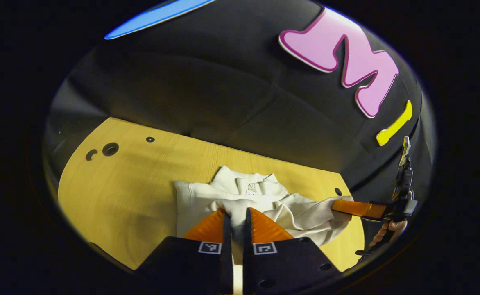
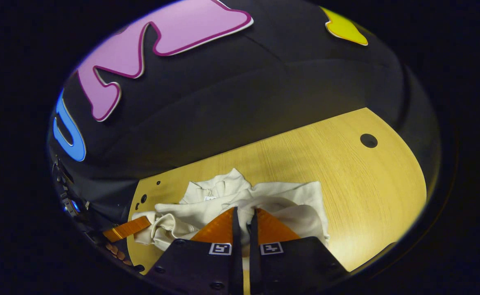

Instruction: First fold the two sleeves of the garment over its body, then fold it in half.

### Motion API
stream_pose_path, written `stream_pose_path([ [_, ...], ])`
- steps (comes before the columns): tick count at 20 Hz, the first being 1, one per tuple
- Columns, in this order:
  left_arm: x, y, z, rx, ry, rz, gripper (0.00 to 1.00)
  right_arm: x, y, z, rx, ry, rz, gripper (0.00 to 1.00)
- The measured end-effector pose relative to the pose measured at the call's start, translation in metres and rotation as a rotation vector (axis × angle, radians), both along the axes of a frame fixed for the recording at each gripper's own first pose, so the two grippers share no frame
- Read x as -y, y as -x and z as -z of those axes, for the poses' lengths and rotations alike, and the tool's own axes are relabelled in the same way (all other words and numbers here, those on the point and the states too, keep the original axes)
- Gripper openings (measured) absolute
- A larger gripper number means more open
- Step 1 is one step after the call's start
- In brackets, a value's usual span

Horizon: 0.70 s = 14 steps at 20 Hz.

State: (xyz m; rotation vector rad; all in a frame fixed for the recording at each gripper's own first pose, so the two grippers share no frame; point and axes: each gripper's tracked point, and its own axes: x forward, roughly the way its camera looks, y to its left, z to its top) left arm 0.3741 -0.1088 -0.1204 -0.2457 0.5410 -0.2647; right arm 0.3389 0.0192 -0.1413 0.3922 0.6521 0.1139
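Pinching cream cloth, both tongs, left (image 1: 236, 215) and right (image 2: 244, 215), grip the sweatshirt (image 1: 260, 200) bunched mid-worktop (image 1: 113, 192); its collar lies beyond them, equally near.

The garment (image 1: 240, 198), at the lower centre of the left gripper view, is a plain cream off-white with no print, and a small pale label shows inside its collar. In the right gripper view it (image 2: 281, 205) reads the same cream, shaded grey in its creases. The bench (image 1: 129, 196) is a warm yellow wood tone with fine straight grain, marked at the upper left of its surface by small dark round holes (image 1: 110, 149); another dark hole (image 2: 368, 140) sits at the right of the right gripper view. The body of each tool (image 1: 236, 221) (image 2: 245, 219) is black, and carries two small square black-and-white markers (image 1: 209, 247).
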Motion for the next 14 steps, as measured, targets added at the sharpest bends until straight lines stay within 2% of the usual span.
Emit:
stream_pose_path([
  [3,-0.006,-0.019,0.024,-0.003,-0.098,-0.012,0.26,0.004,-0.012,0.022,-0.040,-0.011,0.035,0.23],
  [4,-0.007,-0.021,0.027,-0.002,-0.131,-0.021,0.31,0.000,-0.015,0.025,-0.043,-0.018,0.035,0.24],
  [5,-0.008,-0.027,0.027,0.010,-0.155,-0.025,0.32,0.000,-0.015,0.028,-0.047,-0.015,0.033,0.31],
  [7,-0.001,-0.026,0.018,0.039,-0.169,-0.006,0.65,0.002,-0.013,0.030,-0.040,0.020,0.027,0.69],
  [8,-0.005,-0.023,0.013,0.062,-0.203,-0.015,0.82,0.004,-0.013,0.028,-0.022,0.044,0.019,0.73],
  [9,-0.008,-0.023,0.004,0.096,-0.240,-0.028,1.00,0.007,-0.007,0.023,-0.009,0.070,0.009,0.89],
  [10,-0.010,-0.021,-0.003,0.116,-0.256,-0.038,0.98,0.007,-0.005,0.022,-0.001,0.078,0.000,1.00],
  [14,-0.018,0.000,-0.029,0.165,-0.285,-0.067,0.98,0.018,0.008,-0.004,0.079,0.142,-0.017,0.99],
])
